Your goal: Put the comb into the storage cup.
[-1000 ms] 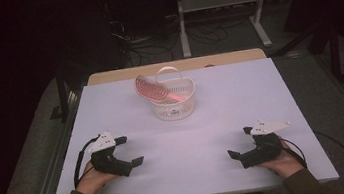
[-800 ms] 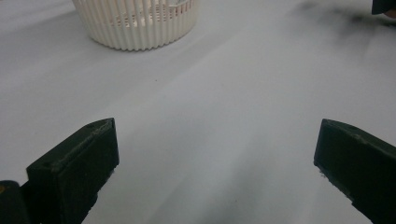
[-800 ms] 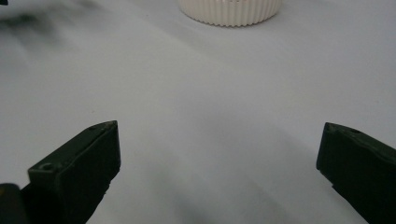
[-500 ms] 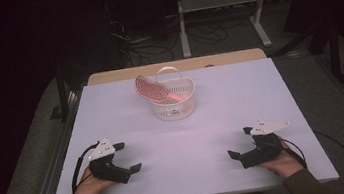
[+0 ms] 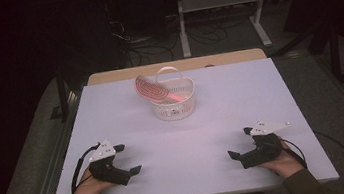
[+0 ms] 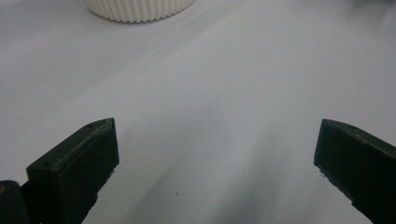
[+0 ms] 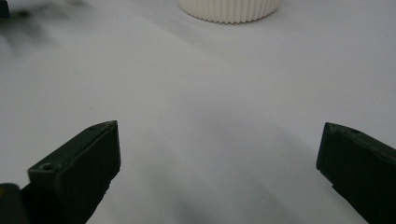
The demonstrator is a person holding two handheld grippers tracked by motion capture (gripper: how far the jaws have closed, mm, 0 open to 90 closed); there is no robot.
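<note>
- The white ribbed basket (image 5: pixel 173 103) stands on the far middle part of the white table (image 5: pixel 260 95), with a pink comb-like piece (image 5: pixel 151 89) leaning in it and sticking out over its left rim.
- The left gripper (image 5: pixel 127 159) rests near the front left edge of the table, held by the left hand (image 5: pixel 93 183); its jaws are spread wide and hold nothing.
- The right gripper (image 5: pixel 241 144) rests near the front right edge, held by the right hand (image 5: pixel 282 160); its jaws are also spread wide, with only bare table between them.
- The basket is well apart from both grippers, ahead of them and between their two lines.
- In the left gripper view, the basket's base (image 6: pixel 140 8) is at the top edge, left of centre, far beyond the jaws.
- In the right gripper view, the base (image 7: pixel 229 9) is at the top edge, slightly right of centre, also far beyond the jaws.
- Compared with half a second ago, the left gripper has turned a little and its jaws look wider apart; the right gripper and the basket are in the same places.
</note>
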